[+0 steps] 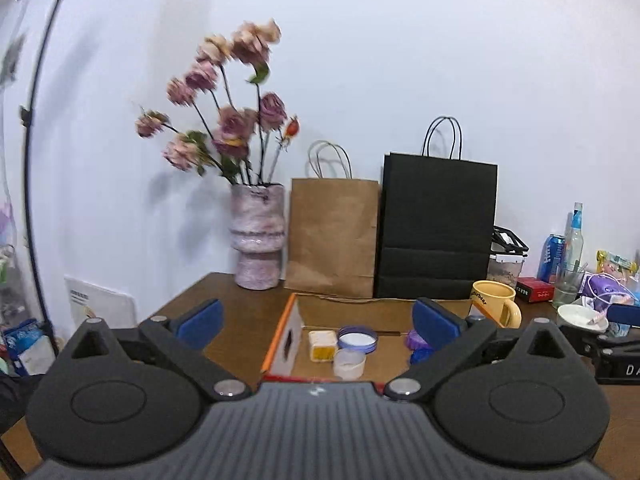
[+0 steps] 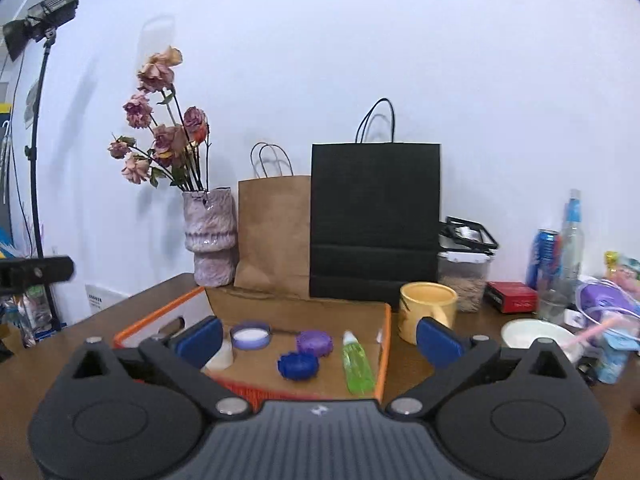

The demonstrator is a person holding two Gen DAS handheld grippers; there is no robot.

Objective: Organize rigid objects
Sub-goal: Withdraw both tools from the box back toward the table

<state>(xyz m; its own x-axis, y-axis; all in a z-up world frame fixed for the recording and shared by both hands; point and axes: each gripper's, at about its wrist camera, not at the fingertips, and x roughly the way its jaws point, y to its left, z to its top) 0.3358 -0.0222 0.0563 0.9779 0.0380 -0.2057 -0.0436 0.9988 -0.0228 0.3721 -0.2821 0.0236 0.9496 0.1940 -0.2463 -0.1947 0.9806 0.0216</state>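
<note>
The left gripper [image 1: 318,322] is seen with its jaws spread wide and nothing between the blue pads. The right gripper [image 2: 319,338] is likewise fully spread and empty. Both are held above the near edge of a wooden table [image 1: 240,320], apart from everything on it.

Ahead of both pairs of jaws an orange-edged cardboard box [image 2: 384,344] is set on the table, and the small rigid things are lying on its floor. In the left wrist view, a yellow-and-white cube [image 1: 322,345], a purple-rimmed lid [image 1: 357,338] and a translucent cup [image 1: 349,363] are framed between the jaws, the cup nearest. The box's left wall [image 1: 289,340] is just inside the left pad.

In the right wrist view, the lid [image 2: 251,335] is seen just beside the left pad. A purple toothed disc [image 2: 314,342] and a blue toothed disc [image 2: 298,365] are lying close together between the jaws, the blue one nearer. A green bottle [image 2: 357,364] is lying on its side by the box's right wall.

Outside the box, a yellow mug [image 2: 427,312] is standing just behind the right pad. Against the wall beyond, a vase of dried roses [image 2: 209,236], a brown paper bag [image 2: 274,232] and a black paper bag [image 2: 375,220] are lined up.
</note>
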